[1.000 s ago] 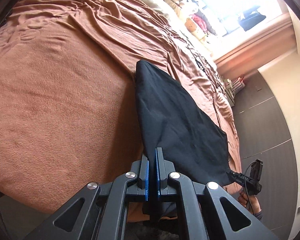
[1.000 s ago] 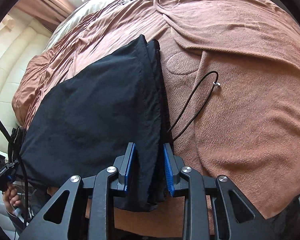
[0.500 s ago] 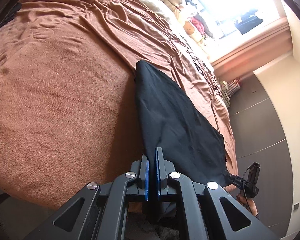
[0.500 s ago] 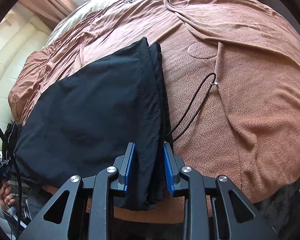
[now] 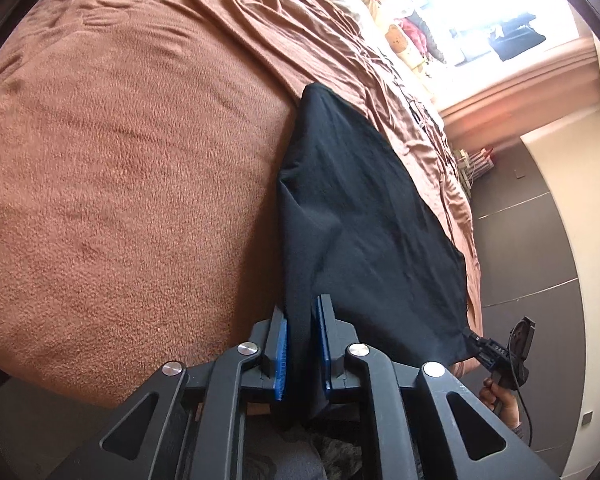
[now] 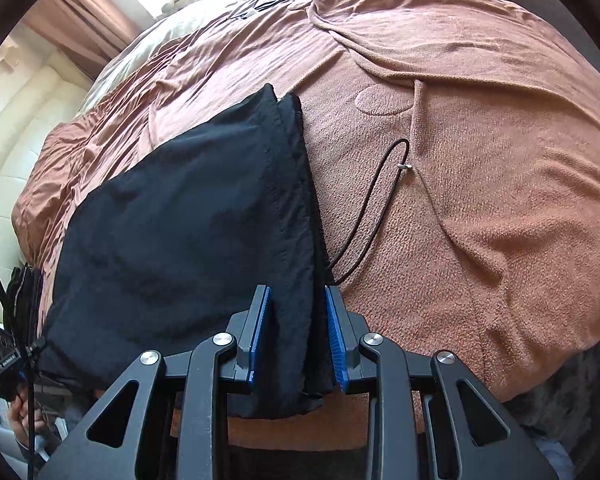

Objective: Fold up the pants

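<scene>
1. Left gripper (image 5: 300, 346) fingers (image 5: 280, 354) were opening, the black pants (image 5: 364, 216) edge between them.
2. Right gripper (image 6: 298, 334) clenched the thick folded pants (image 6: 180, 220) edge.
3. Pants lay on the brown blanket (image 5: 132, 160), drawstring (image 6: 374, 200) beside them.

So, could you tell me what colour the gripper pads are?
Blue pads, clearest in the right wrist view.

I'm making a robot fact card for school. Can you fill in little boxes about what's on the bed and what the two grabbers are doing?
surface: brown blanket on a bed
clothing: black pants, folded, lying flat near the bed's edge
loose part: black drawstring trailing on the blanket
left gripper: fingers opening, pants edge between them
right gripper: fingers around the layered pants edge
</scene>
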`<state>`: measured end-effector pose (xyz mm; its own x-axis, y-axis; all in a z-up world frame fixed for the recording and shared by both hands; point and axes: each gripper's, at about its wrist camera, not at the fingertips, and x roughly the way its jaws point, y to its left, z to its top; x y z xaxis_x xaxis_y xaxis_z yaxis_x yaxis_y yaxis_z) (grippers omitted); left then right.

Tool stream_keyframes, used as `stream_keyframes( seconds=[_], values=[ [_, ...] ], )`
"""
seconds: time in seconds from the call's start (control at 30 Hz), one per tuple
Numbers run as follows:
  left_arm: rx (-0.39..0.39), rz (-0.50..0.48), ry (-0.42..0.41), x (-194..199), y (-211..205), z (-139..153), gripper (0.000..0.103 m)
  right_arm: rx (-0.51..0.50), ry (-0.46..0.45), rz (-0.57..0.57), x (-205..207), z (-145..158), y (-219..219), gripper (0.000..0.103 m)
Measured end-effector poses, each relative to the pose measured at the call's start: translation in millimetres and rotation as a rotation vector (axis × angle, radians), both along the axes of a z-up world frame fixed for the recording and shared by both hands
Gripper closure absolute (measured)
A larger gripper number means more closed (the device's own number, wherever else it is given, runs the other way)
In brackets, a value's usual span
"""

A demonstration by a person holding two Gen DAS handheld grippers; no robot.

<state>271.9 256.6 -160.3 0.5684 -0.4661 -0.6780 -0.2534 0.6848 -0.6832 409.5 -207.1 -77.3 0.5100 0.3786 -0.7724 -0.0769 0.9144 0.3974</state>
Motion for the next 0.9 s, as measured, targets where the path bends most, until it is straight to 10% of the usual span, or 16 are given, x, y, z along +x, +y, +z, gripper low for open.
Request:
stream_keyframes(
  seconds=[0.17, 0.37, 0.9],
  values=[
    [-0.039, 0.029, -0.001, -13.4, 4.9, -12.5, 0.05, 0.026, -0.01, -0.019, -9.6, 3.8, -8.9, 0.078],
    [-0.086, 0.064, -0.029, -32.6, 12.0, -20.3, 0.048, 0.093, -0.08, -0.056, -35.8, 15.9, -28.8, 0.05],
    [-0.137, 0.153, -0.096, -51.0, 9.1, -22.5, 0.048, 0.43, -0.06, -0.041, -52.0, -47.0, -77.3, 0.05]
  ],
)
